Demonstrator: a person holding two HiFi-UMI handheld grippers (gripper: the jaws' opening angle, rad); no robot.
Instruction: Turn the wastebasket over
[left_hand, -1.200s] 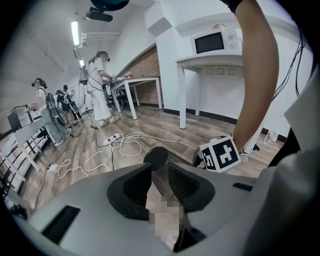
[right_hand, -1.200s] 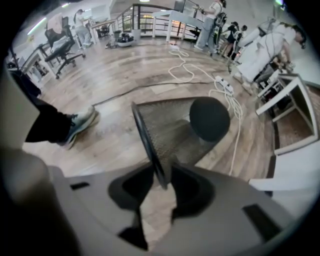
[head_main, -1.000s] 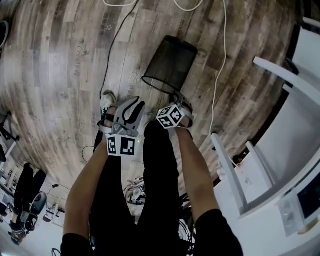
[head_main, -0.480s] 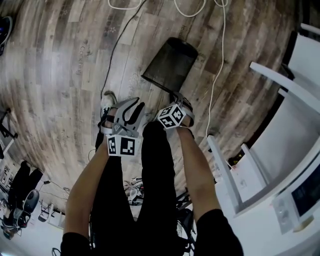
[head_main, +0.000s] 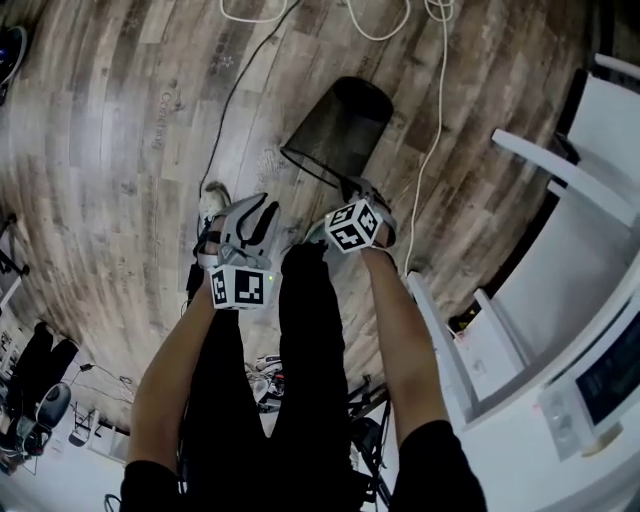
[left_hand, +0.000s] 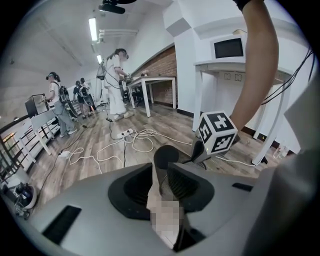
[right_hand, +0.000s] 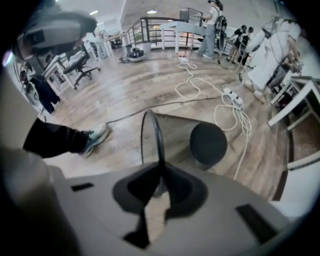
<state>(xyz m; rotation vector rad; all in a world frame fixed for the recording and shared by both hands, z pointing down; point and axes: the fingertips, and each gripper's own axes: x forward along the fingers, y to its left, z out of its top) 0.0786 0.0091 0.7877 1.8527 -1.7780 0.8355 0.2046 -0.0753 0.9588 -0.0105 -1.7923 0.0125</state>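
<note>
The left forearm (head_main: 175, 360) and right forearm (head_main: 400, 330) reach forward and down. The left claw (head_main: 262, 208) is empty, its jaws apart after just closing slightly. The right claw (head_main: 348, 190) points steeply down and has just closed onto the rim of the wastebasket (head_main: 335, 125).

Right gripper (right_hand: 160, 167): jaws pinched on the wire rim (right_hand: 157, 137) of the black mesh wastebasket (right_hand: 175, 131), having just been closing; rim between the pads. Basket is tipped, rim near, solid round base (right_hand: 208, 144) facing out to the right. Wood plank floor (right_hand: 125, 90). Left of the basket: dark trouser leg (right_hand: 52, 139) and light shoe (right_hand: 97, 136). Thin black cable (right_hand: 165, 106) runs along the floor behind the basket. White cable (right_hand: 192, 87) loops further off and ends at a power strip (right_hand: 232, 97) on the right. Far left: office chair (right_hand: 80, 62). Far back: railing (right_hand: 160, 30); people (right_hand: 215, 15) standing far right. White table legs (right_hand: 295, 92) at right edge.
</note>
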